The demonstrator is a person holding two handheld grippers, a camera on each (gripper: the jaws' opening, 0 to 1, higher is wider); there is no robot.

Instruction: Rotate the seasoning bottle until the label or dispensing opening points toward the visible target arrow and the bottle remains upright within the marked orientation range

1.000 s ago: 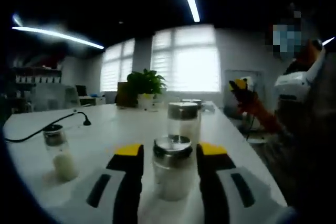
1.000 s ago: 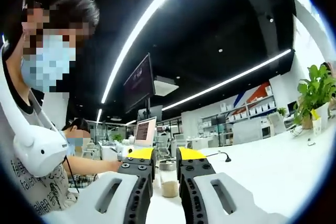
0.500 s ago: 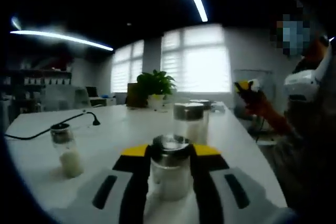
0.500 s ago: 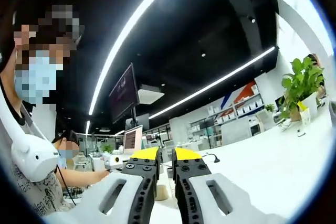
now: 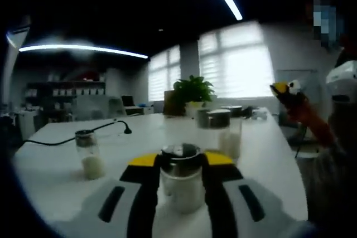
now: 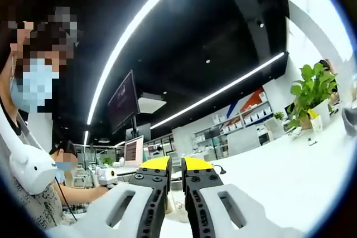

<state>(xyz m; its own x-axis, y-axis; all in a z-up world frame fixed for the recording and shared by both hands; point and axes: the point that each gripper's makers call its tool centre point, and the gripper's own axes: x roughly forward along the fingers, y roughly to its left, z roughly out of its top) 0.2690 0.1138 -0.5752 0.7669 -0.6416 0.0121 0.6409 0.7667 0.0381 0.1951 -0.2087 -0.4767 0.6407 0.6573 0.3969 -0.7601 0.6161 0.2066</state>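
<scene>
A glass seasoning bottle (image 5: 181,187) with a metal cap and white powder stands upright on the white table (image 5: 134,137). My left gripper (image 5: 181,161) is shut on it, its yellow-tipped jaws pressing the bottle's two sides just below the cap. In the left gripper view, my right gripper (image 5: 285,90) is held up in the air at the right, well away from the table. In its own view, the right gripper (image 6: 175,165) has its jaws almost touching, with nothing held between them.
A small bottle (image 5: 89,155) stands to the left, and a taller one (image 5: 221,133) just behind the held bottle. A black cable (image 5: 67,139) lies on the far left of the table. A potted plant (image 5: 192,91) stands at the far end. A person's sleeve (image 5: 334,154) is at the right.
My left jaws have come together on the seasoning bottle. The left view has since swung, so the other bottles and the plant sit further right in it. The right gripper stays raised.
</scene>
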